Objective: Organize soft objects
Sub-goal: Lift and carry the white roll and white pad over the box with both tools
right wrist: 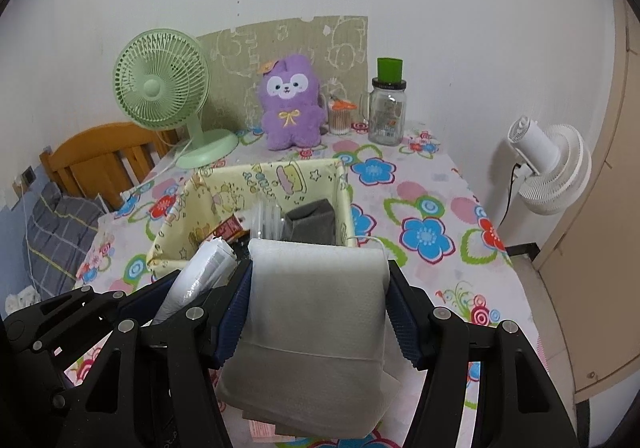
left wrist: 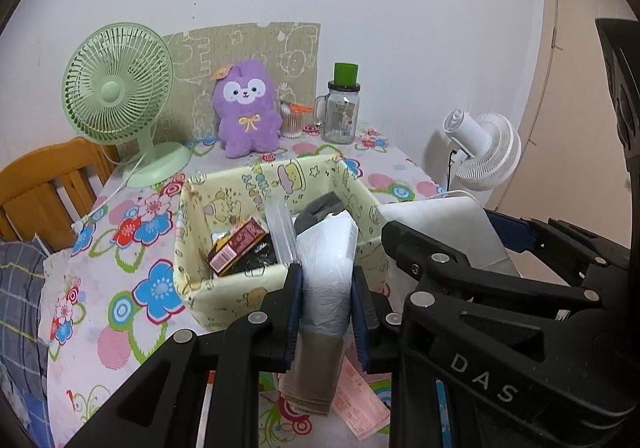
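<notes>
My left gripper [left wrist: 326, 276] is shut on a white-grey roll of plastic bags [left wrist: 328, 248], held above the table near the front wall of a yellow cartoon-print box [left wrist: 240, 290]. My right gripper [right wrist: 319, 272] is shut on a folded white foam sheet [right wrist: 316, 312], just right of the roll and in front of the box [right wrist: 224, 184]. In the right wrist view the left gripper [right wrist: 204, 276] and its roll [right wrist: 200, 276] sit at lower left. Inside the box lie a red carton [left wrist: 238, 244], clear plastic pieces [left wrist: 280, 228] and a grey sponge [right wrist: 312, 224].
At the back of the flowered tablecloth [right wrist: 424, 232] stand a green desk fan [left wrist: 116, 96], a purple plush [left wrist: 246, 108], a cotton-swab tub [left wrist: 291, 122] and a glass jar [left wrist: 340, 108]. A pink receipt [left wrist: 360, 400] lies below the grippers. A wooden chair [left wrist: 44, 184] is left, a white fan [right wrist: 548, 164] right.
</notes>
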